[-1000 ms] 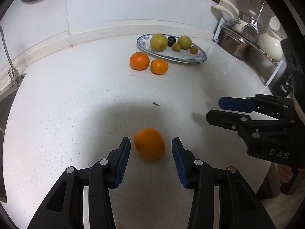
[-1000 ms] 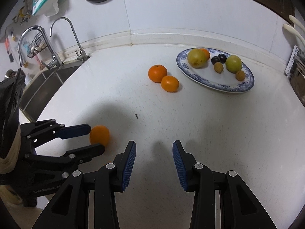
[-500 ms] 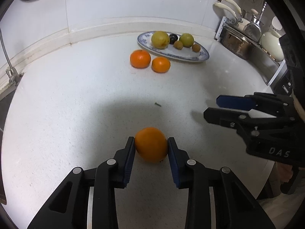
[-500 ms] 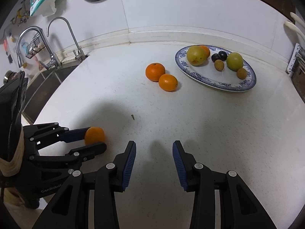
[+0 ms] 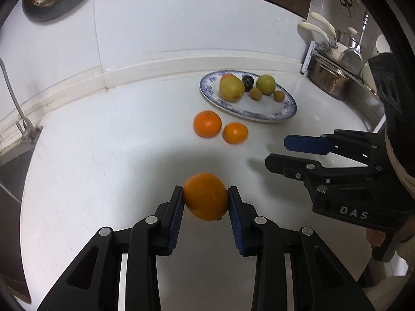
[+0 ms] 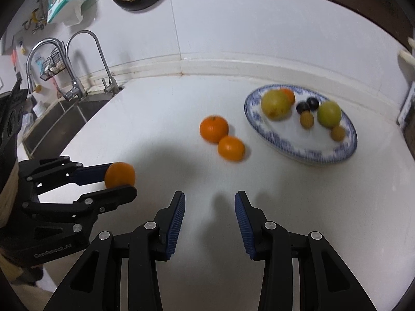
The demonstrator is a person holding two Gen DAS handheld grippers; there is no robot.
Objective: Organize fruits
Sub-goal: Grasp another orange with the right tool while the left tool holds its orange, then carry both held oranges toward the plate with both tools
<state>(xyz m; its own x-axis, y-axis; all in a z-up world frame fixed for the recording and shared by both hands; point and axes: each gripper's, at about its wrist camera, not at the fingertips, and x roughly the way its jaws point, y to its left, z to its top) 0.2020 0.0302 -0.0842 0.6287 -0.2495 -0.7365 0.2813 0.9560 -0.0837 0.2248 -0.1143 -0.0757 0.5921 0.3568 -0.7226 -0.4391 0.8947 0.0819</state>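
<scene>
Orange in colour, a round fruit (image 5: 206, 196) is being gripped between the blue pads of the left gripper (image 5: 206, 200), just above the white counter (image 5: 103, 155). The right gripper (image 6: 210, 210) is being held over bare counter with its jaws apart and nothing between them. Two more oranges (image 6: 214, 129) are lying side by side, touching, near the blue-rimmed plate (image 6: 308, 155), where green, brown and dark fruits are being kept.
</scene>
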